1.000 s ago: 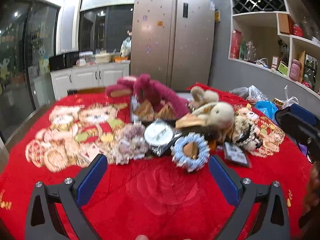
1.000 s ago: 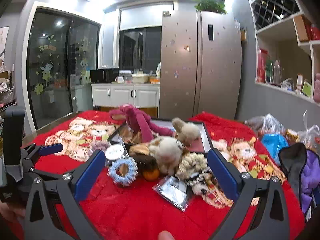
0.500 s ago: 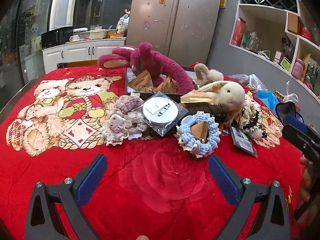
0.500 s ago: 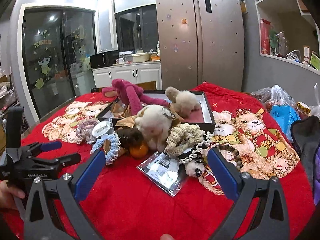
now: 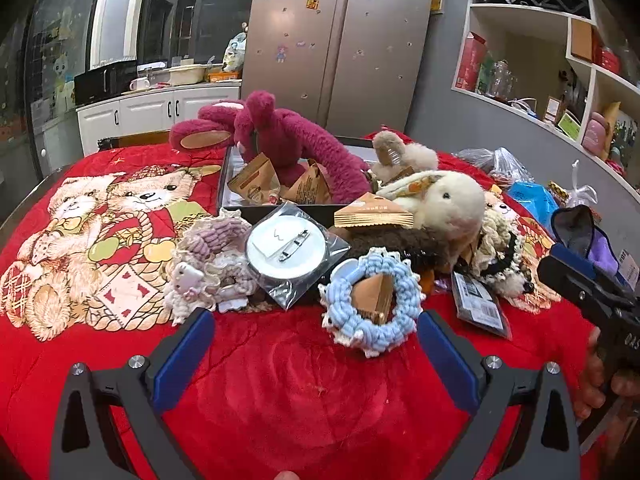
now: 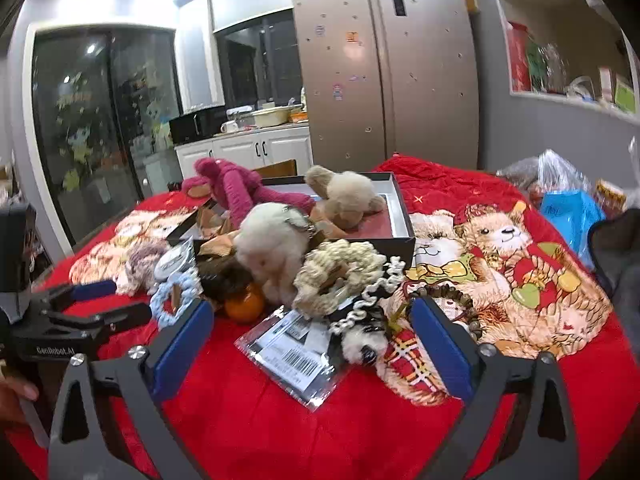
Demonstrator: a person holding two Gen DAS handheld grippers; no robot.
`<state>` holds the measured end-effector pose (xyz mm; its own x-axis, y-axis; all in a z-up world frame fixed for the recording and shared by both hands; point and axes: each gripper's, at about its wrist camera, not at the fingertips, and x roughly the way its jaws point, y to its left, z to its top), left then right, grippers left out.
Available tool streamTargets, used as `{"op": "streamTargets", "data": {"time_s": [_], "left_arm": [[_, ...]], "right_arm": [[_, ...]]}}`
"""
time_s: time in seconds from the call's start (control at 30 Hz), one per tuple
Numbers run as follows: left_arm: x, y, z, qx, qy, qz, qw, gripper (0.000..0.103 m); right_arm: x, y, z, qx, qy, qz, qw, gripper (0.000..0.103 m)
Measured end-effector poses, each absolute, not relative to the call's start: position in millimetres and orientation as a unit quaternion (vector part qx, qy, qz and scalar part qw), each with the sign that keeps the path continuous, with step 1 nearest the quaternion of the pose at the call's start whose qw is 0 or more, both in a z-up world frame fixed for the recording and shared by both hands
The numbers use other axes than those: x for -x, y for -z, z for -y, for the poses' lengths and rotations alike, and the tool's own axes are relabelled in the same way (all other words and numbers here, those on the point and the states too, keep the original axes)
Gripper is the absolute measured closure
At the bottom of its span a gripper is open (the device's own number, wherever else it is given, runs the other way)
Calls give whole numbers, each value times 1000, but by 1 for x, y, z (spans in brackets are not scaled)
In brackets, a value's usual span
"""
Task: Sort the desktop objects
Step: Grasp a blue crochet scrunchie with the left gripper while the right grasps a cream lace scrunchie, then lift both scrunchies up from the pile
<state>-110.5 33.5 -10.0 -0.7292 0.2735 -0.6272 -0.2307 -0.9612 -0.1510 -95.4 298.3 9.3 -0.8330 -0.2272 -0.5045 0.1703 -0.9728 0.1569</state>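
A pile of small things lies on a red bear-print cloth (image 5: 280, 380). A dark open box (image 6: 400, 236) holds a magenta plush (image 5: 280, 140) and a tan plush (image 6: 348, 196). In front lie a cream plush (image 5: 448, 204), a blue crochet ring (image 5: 372, 304), a bagged round badge (image 5: 288, 248), pale scrunchies (image 5: 208, 264), a barcoded packet (image 6: 296, 348), an orange ball (image 6: 244, 308) and cream scrunchies (image 6: 340, 276). My left gripper (image 5: 316, 344) is open and empty just short of the blue ring. My right gripper (image 6: 312, 336) is open and empty over the packet.
A blue bag (image 6: 572, 216) and plastic bags (image 6: 544, 172) lie at the cloth's far right, with dark and purple fabric (image 5: 588, 240) beside them. Behind stand a fridge (image 5: 340, 40), white cabinets (image 5: 152, 112) and wall shelves (image 5: 560, 60).
Both grippers have come closer to the pile and tilted down toward it. Both stay open and empty. The objects have not moved.
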Motion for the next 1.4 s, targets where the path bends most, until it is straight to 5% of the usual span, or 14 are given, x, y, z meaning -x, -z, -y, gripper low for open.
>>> {"op": "streamTargets", "data": {"time_s": [0.2,0.6,0.67,0.83,0.93,1.03,1.4], "left_arm": [[116,12,-43,349,-927,12,136,0],[115,15,-44,355,-924,7,144,0],[116,16,-43,359,-921,12,152,1],[120,23,-50,387,-906,6,173,61],[117,24,-50,387,-901,12,194,77],[111,20,-47,370,-907,18,198,85],[89,4,-40,329,-921,13,209,89]], "right_arm": [[120,1,-314,-294,946,95,95,19],[133,14,-309,-336,935,85,80,91],[131,14,-311,-334,935,91,83,91],[121,9,-314,-325,938,90,81,92],[112,3,-313,-317,940,90,86,92],[101,-6,-311,-302,945,88,93,92],[73,-32,-293,-264,953,70,128,92]]}}
